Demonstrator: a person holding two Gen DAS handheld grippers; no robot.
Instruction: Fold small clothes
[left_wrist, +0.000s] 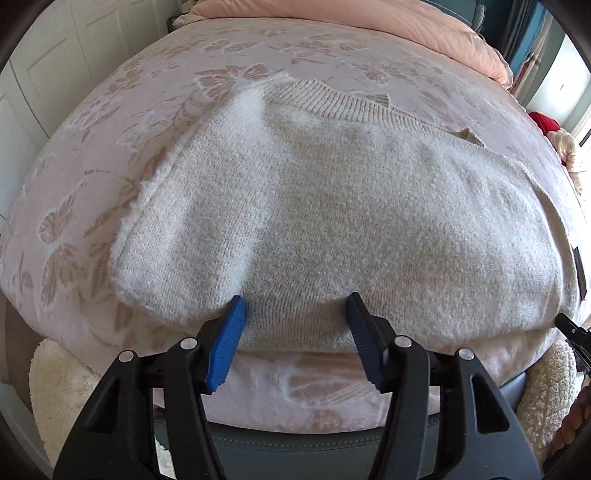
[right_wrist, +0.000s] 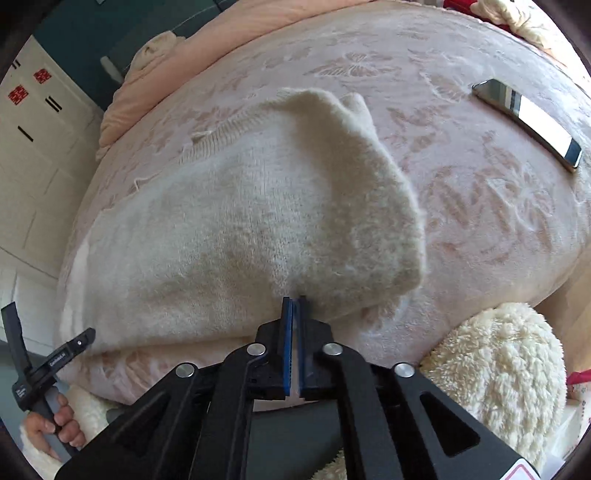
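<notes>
sweater: cream knit sweater (left_wrist: 332, 221) lies flat on the bed (left_wrist: 110, 155), near edge right along the bed's front edge, both sleeves already folded in over the body, ribbed hem at the far end.
left tool: our left tool (left_wrist: 295, 317) has its blue pads spread apart, hovering at the sweater's near edge; the knit sits between them but they aren't pressing on it.
right tool: our right tool (right_wrist: 294, 306) is nearly closed at the near edge beside the folded-in sleeve (right_wrist: 362, 184); we honestly can't tell whether a thin bit of knit is pinched in there or nothing.
step in hand: looks to us like we're setting up to grab the near edge and fold it toward the hem.
doing it well: we'd bite both layers (sleeve plus body) at matching spots on each side, lift evenly and lay it down straight so the sleeves don't slide out. Fluffy knit slips, so take a deep bite.
watch out: the phone (right_wrist: 528, 125) lies on the bed well off to the right; keep the fold clear of it.
hard to see: the far hem is squashed by the fisheye, and the tools' bodies block the bed's front edge.
</notes>
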